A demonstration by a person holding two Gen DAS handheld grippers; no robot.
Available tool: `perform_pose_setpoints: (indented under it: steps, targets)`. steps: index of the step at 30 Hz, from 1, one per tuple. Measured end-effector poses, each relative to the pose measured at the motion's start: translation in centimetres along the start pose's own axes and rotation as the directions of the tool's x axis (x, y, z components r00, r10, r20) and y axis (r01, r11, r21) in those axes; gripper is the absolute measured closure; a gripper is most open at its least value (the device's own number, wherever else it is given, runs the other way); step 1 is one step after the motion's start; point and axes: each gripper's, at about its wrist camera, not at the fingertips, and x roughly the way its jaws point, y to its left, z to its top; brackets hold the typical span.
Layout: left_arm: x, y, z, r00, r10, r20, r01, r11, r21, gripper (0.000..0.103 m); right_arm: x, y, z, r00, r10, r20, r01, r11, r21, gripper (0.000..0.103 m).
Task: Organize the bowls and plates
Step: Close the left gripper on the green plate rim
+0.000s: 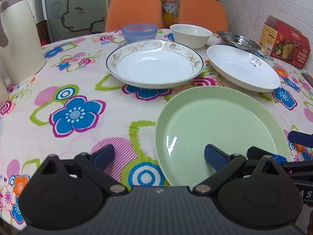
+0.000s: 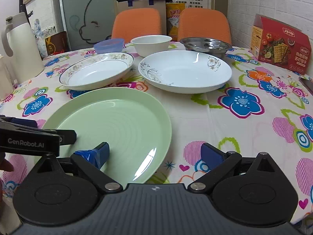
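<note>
A green plate [image 1: 219,129] [image 2: 115,125] lies flat at the table's near edge. Behind it sit a floral-rimmed deep plate [image 1: 154,63] [image 2: 97,70] and a white deep plate [image 1: 242,67] [image 2: 184,71]. Further back stand a blue bowl [image 1: 139,32] [image 2: 109,45], a white bowl [image 1: 190,35] [image 2: 151,44] and a steel dish [image 1: 238,40] [image 2: 205,46]. My left gripper [image 1: 158,154] is open, its right finger over the green plate's near rim. My right gripper [image 2: 156,152] is open too, its left finger above the same plate. Neither holds anything.
A cream thermos [image 1: 19,37] [image 2: 21,47] stands at the left on the flowered tablecloth [image 1: 78,105]. A red cracker box [image 1: 285,41] [image 2: 279,45] sits at the right by the brick wall. Two orange chairs [image 1: 135,11] stand behind the table.
</note>
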Motion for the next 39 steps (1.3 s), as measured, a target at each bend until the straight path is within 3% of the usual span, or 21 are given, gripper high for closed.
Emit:
perform_pose_setpoints:
  steps: [5, 7, 9, 11, 14, 19, 30, 33, 39]
  targets:
    - [0.0, -0.3, 0.2, 1.000, -0.006, -0.002, 0.006, 1.000, 0.014, 0.010, 0.2, 0.8, 0.2, 0.999, 0.042, -0.019, -0.044, 0.997, -0.060, 0.017]
    - [-0.3, -0.6, 0.2, 0.999, -0.033, 0.001, 0.033, 0.999, 0.041, 0.021, 0.3, 0.9, 0.5, 0.997, 0.068, -0.040, -0.071, 0.994, -0.082, 0.020]
    - [-0.8, -0.9, 0.3, 0.997, -0.075, 0.008, 0.075, 0.994, 0.080, 0.048, 0.2, 1.0, 0.5, 0.995, 0.095, -0.042, -0.099, 0.989, -0.107, 0.024]
    - [-0.8, -1.2, 0.3, 0.997, -0.082, 0.013, 0.080, 0.992, 0.095, 0.050, 0.0, 1.3, 0.5, 0.993, 0.111, -0.042, -0.115, 0.986, -0.119, 0.030]
    - [-0.9, -0.7, 0.2, 0.995, -0.096, 0.023, 0.094, 0.993, 0.071, 0.064, -0.1, 1.2, 0.4, 0.995, 0.096, -0.031, -0.099, 0.990, -0.098, 0.035]
    - [-1.7, 0.4, -0.1, 0.998, -0.063, 0.024, 0.062, 0.997, 0.043, 0.066, -0.8, 3.0, 0.4, 0.995, 0.093, -0.026, -0.095, 0.990, -0.101, 0.035]
    - [-4.4, 8.6, -0.9, 0.997, 0.066, 0.034, -0.063, 0.994, -0.092, 0.066, 0.2, 10.5, 1.8, 0.970, 0.244, -0.012, -0.242, 0.951, -0.195, 0.035]
    - [-3.8, 9.5, -1.3, 0.998, 0.055, 0.013, -0.053, 0.993, -0.110, 0.066, 0.7, 11.0, 1.6, 0.970, 0.241, -0.036, -0.243, 0.949, -0.203, 0.035]
    - [-3.1, 8.0, -1.4, 0.997, 0.061, 0.036, -0.058, 0.997, -0.057, 0.066, 1.1, 10.6, 1.1, 0.981, 0.185, -0.059, -0.193, 0.962, -0.194, 0.033]
